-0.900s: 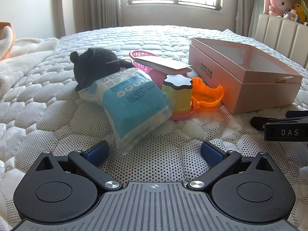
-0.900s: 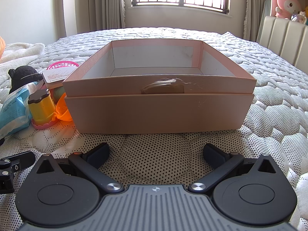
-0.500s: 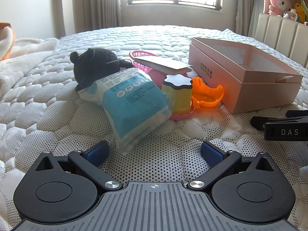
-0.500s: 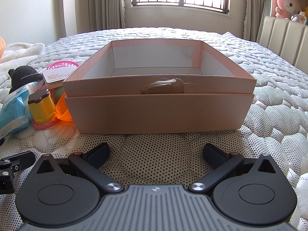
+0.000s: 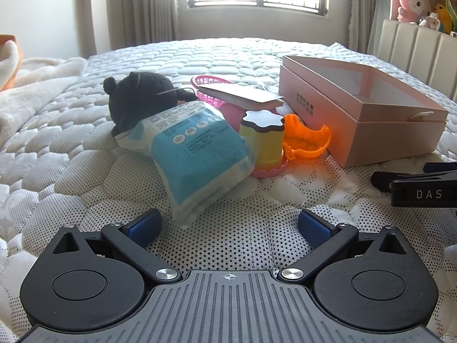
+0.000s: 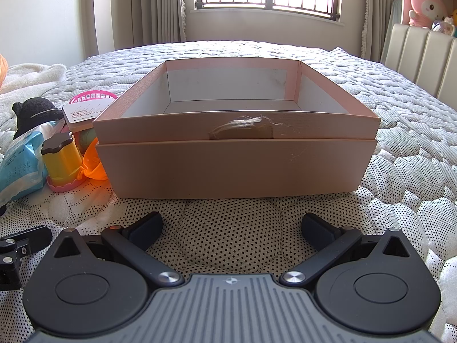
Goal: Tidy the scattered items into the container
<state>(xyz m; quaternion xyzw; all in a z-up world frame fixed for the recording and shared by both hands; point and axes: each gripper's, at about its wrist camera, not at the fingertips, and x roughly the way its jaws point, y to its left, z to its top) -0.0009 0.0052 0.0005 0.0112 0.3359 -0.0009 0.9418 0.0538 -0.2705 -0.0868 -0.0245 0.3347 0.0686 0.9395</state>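
A heap of items lies on the quilted bed: a blue wipes packet [image 5: 197, 154], a black plush toy [image 5: 140, 100], a yellow cup with a scalloped lid [image 5: 264, 140], an orange plastic piece [image 5: 307, 140], a pink basket [image 5: 208, 85] and a card [image 5: 242, 95]. To their right stands an open pink box [image 5: 357, 120], empty inside. My left gripper [image 5: 228, 225] rests open on the bed just short of the packet. My right gripper [image 6: 231, 227] is open in front of the pink box [image 6: 237, 165], nothing between its fingers.
A white blanket [image 5: 34, 85] is bunched at the bed's left. A padded headboard [image 6: 422, 54] with plush toys [image 6: 422, 3] stands at the right. The right gripper's side [image 5: 420, 191] shows at the left wrist view's right edge.
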